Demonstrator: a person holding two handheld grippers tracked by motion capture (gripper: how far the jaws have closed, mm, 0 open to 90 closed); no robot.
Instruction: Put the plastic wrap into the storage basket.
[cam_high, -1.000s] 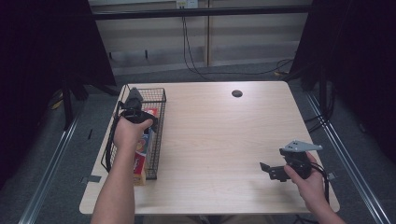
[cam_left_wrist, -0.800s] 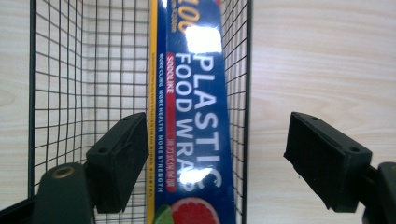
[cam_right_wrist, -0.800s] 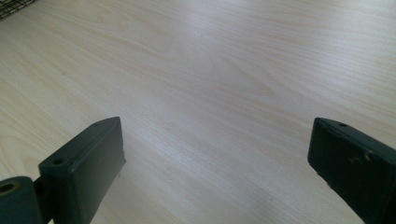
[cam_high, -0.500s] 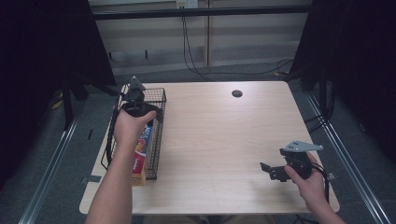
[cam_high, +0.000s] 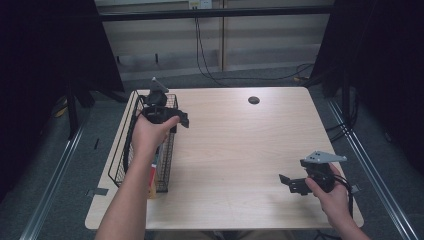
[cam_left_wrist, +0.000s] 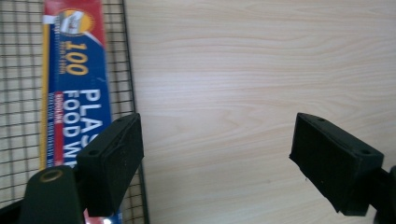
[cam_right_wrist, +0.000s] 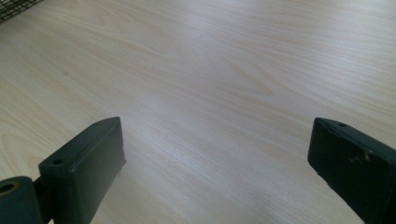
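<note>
A long red and blue box of plastic food wrap (cam_high: 152, 172) lies inside the black wire basket (cam_high: 127, 145) on the table's left side. In the left gripper view the box (cam_left_wrist: 77, 79) lies on the basket mesh (cam_left_wrist: 18, 93) beside my left pad. My left gripper (cam_high: 181, 119) hovers over the basket's right rim with its jaws toward the table's middle. Its jaws (cam_left_wrist: 219, 144) have just been opening, and only bare wood is between them. My right gripper (cam_high: 290, 184) rests near the front right corner, open (cam_right_wrist: 215, 158) over bare wood.
The light wooden table (cam_high: 240, 140) has a small round dark hole (cam_high: 253, 100) near its far edge. Cables hang along the wall behind it. Metal rails run along the floor on both sides.
My left hand has risen out of the basket and swung toward the table's middle, leaving the box lying in the basket. The right hand has kept still.
</note>
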